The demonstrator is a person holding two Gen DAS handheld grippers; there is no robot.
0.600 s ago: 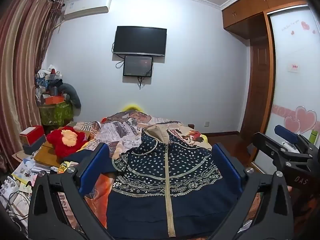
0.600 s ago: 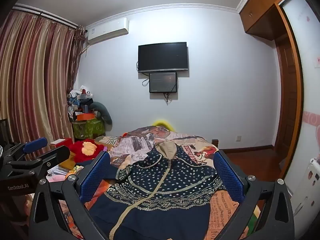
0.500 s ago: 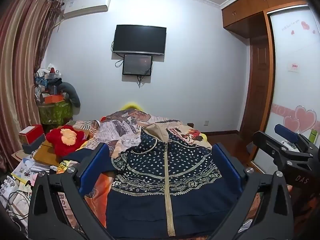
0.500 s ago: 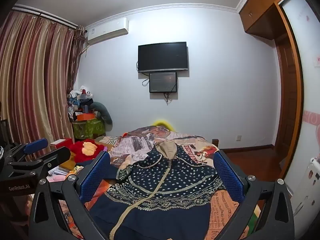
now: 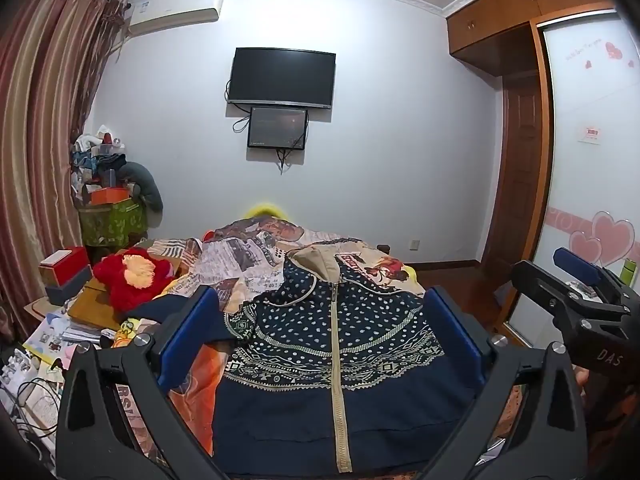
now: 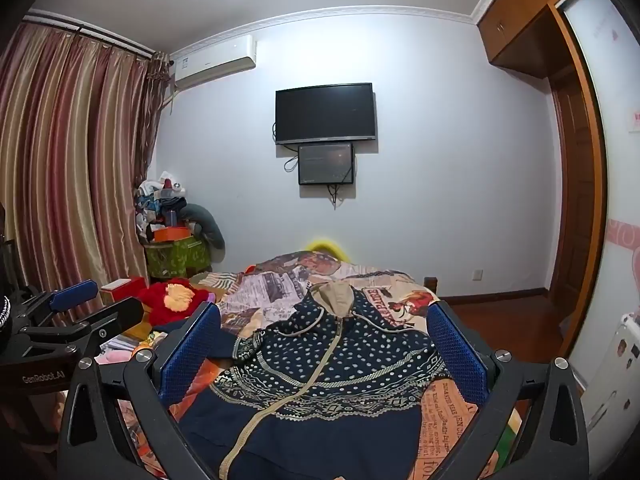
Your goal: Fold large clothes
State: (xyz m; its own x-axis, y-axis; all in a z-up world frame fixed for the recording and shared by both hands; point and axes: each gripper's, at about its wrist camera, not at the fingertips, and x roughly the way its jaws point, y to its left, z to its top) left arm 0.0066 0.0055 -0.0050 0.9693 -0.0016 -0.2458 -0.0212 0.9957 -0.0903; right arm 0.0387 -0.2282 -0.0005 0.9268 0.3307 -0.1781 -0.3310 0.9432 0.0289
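A navy hooded jacket [image 5: 336, 344] with white dots, patterned bands and a beige zipper lies flat, front up, on the bed [image 5: 256, 248], its beige hood at the far end. In the right wrist view the same jacket [image 6: 332, 376] lies below and ahead. My left gripper [image 5: 320, 328] hovers above the jacket's lower half, jaws wide open, nothing between them. My right gripper [image 6: 324, 340] is also open and empty above the jacket. Each gripper shows at the edge of the other's view: the right gripper [image 5: 576, 292] and the left gripper [image 6: 88, 304].
A newspaper-print bedspread [image 6: 280, 284] covers the bed. A red plush toy [image 5: 132, 276] and piled boxes, papers and cables lie at the left. Striped curtains [image 6: 72, 168] hang left; a wardrobe [image 5: 588, 160] and wooden door stand right. A TV [image 5: 280, 76] hangs on the far wall.
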